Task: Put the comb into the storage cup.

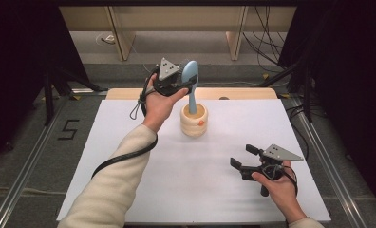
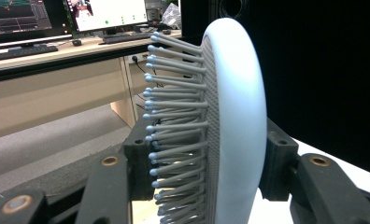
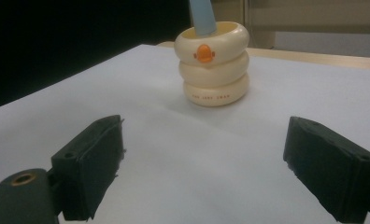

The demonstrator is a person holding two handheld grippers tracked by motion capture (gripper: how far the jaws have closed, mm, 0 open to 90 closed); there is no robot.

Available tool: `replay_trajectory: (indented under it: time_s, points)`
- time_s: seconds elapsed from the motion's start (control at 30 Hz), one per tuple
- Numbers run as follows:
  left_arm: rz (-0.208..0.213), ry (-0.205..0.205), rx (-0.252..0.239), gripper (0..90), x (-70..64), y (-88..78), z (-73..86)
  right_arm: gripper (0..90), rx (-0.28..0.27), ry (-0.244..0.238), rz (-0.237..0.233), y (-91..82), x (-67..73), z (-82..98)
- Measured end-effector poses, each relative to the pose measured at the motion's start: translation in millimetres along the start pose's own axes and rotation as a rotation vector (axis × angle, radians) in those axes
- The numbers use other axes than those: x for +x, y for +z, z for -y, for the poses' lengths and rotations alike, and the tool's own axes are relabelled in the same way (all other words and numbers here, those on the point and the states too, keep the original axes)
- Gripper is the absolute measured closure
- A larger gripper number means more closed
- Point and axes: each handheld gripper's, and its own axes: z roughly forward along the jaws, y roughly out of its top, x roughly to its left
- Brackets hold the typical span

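On the left of the high view we see the person's left arm in a cream sleeve reaching forward over the white table, and the left hand holds the left gripper raised above the far part of the table. This gripper is closed on a light blue hairbrush, near the head of it, and the brush stands almost upright with its handle going down into a cream holder. In the left gripper view we see the same grip from close: the hairbrush sits between the two black jaws, the smooth back of the head is turned to the right of that view and the grey bristles with small blue tips point to the left. Behind it there is a desk with monitors. The holder stands on the table a little beyond its middle, and it looks like three stacked rings with a small orange mark on the front; in the right gripper view we see this holder with the blue handle inside it. More to the right, on the near part of the table, the right hand holds the right gripper low over the surface, well apart from the holder. Its jaws stand wide apart and nothing is between them, and they point to the left and slightly toward the holder
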Motion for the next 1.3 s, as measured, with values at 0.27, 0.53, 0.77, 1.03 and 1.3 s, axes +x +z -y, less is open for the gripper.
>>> replay_trajectory:
  time_s: [0.27, 0.53, 0.77, 1.03, 1.3]
  points:
    - [0.001, -0.006, 0.004, 49.0, -0.2, 2.7, 2.3, 13.1, -0.002, 0.003, 0.000, -0.1, 0.1, 0.0]
    - [-0.002, -0.006, 0.012, 49.0, 0.0, 4.9, 5.2, 13.0, -0.002, 0.001, -0.003, 0.4, 0.0, 0.3]
    - [-0.002, -0.006, 0.020, 49.0, -0.1, 7.6, 8.3, 13.0, 0.000, 0.001, -0.003, 0.3, 0.2, 0.3]
    - [-0.008, -0.011, 0.026, 48.9, 1.0, 9.8, 9.9, 13.1, 0.001, 0.001, -0.003, 0.4, 0.2, 0.4]
    - [-0.014, -0.023, 0.034, 48.9, 2.8, 12.9, 13.8, 13.1, 0.001, 0.000, -0.002, 0.6, -0.1, 0.7]
